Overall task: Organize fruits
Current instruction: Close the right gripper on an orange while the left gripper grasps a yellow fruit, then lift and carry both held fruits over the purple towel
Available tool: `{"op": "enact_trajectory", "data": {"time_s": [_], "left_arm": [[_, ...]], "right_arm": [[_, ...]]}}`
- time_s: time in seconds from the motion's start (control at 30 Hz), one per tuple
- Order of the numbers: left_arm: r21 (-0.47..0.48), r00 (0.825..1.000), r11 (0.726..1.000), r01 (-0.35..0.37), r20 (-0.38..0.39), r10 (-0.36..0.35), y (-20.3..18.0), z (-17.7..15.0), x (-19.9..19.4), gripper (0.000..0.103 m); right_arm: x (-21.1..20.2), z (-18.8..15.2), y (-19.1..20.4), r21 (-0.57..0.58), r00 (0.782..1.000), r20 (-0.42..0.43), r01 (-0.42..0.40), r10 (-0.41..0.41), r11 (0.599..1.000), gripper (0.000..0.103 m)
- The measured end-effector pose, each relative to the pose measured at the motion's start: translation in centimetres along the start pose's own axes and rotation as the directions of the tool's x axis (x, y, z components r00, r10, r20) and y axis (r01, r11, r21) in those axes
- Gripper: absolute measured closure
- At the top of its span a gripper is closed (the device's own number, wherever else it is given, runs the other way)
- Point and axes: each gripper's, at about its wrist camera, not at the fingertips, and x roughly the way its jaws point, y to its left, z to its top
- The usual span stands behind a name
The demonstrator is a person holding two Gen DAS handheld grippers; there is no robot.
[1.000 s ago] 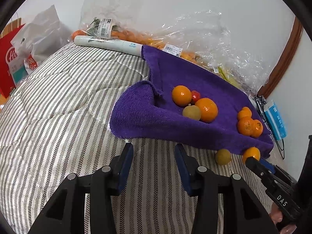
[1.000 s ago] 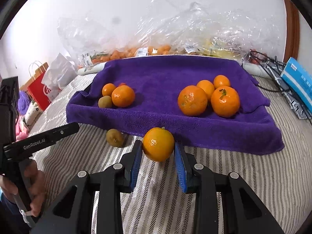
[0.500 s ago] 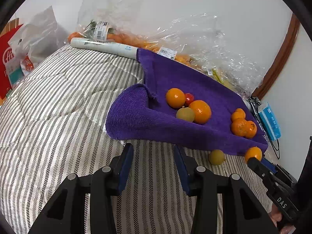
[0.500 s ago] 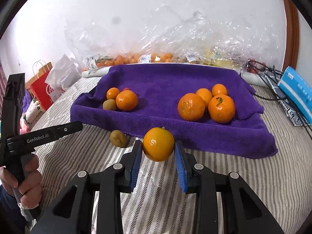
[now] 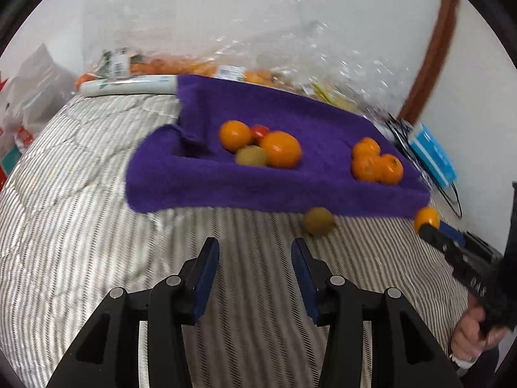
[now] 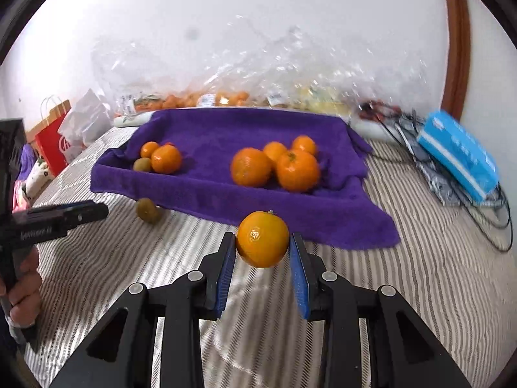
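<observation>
Both your hands have slid across the striped bed [image 5: 80,242], so the purple towel [image 6: 226,129] now sits closer to centre in the left view. Your right gripper [image 6: 262,252] clamps an orange [image 6: 262,239] between its fingers [image 6: 226,258], held clear of the bed just in front of the towel's near edge. Your left gripper [image 5: 255,258] holds nothing; its fingers have just been opening a little and stand partly apart, aimed short of the loose kiwi [image 5: 318,221] lying on the bed against the towel's edge. On the towel sit a mixed pile [image 5: 258,145] and a cluster of oranges [image 6: 274,165]. Release too near the towel's drooping front and the orange may roll off onto the bed. A hurried left approach could nudge the kiwi away.
</observation>
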Motion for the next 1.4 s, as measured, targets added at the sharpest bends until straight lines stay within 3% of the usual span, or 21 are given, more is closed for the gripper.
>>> {"op": "enact_trajectory", "data": {"time_s": [0.17, 0.3, 0.67, 0.73, 0.8, 1.0, 1.07, 1.17, 1.4], "left_arm": [[0.062, 1.000, 0.998, 0.017, -0.015, -0.016, -1.7, -0.5, 0.1, 0.059], [0.075, 0.999, 0.996, 0.042, -0.020, -0.041, -2.8, -0.2, 0.6, 0.059], [0.106, 0.998, 0.994, -0.002, -0.055, 0.008, -5.2, 1.8, 3.9, 0.059], [0.118, 0.997, 0.992, -0.044, -0.054, 0.050, -5.7, 1.9, 4.2, 0.075], [0.132, 0.996, 0.989, -0.069, -0.052, 0.077, -6.0, 1.9, 4.2, 0.078], [0.085, 0.997, 0.995, -0.056, -0.046, 0.060, -3.9, 1.6, 3.1, 0.078], [0.116, 0.989, 0.983, -0.141, -0.034, 0.145, -2.9, 1.3, 2.4, 0.078], [0.159, 0.979, 0.967, -0.197, -0.029, 0.204, -1.5, 1.2, 1.7, 0.078], [0.114, 0.988, 0.983, -0.144, -0.041, 0.150, 0.7, 1.3, 1.3, 0.078]], "right_arm": [[0.0, -0.1, -1.9, 0.097, 0.999, 0.000, -0.047, 0.047, 0.994, 0.070], [0.0, -0.2, -2.2, 0.103, 0.999, -0.003, -0.034, 0.035, 0.994, 0.070], [0.4, -0.3, -3.1, 0.140, 0.999, -0.035, -0.001, 0.006, 0.990, 0.070], [0.4, -0.3, -3.0, 0.131, 0.999, -0.033, -0.009, 0.013, 0.991, 0.070], [0.4, -0.3, -2.8, 0.123, 0.999, -0.035, -0.015, 0.020, 0.992, 0.070], [0.6, -0.2, -2.6, 0.116, 0.998, -0.039, -0.044, 0.048, 0.992, 0.070], [0.8, -0.2, -2.3, 0.112, 0.998, -0.046, -0.042, 0.048, 0.993, 0.070], [1.2, -0.1, -1.2, 0.076, 0.997, -0.066, -0.037, 0.042, 0.996, 0.070], [2.1, 0.3, 1.9, 0.035, 0.995, -0.084, -0.045, 0.048, 0.998, 0.070]]}}
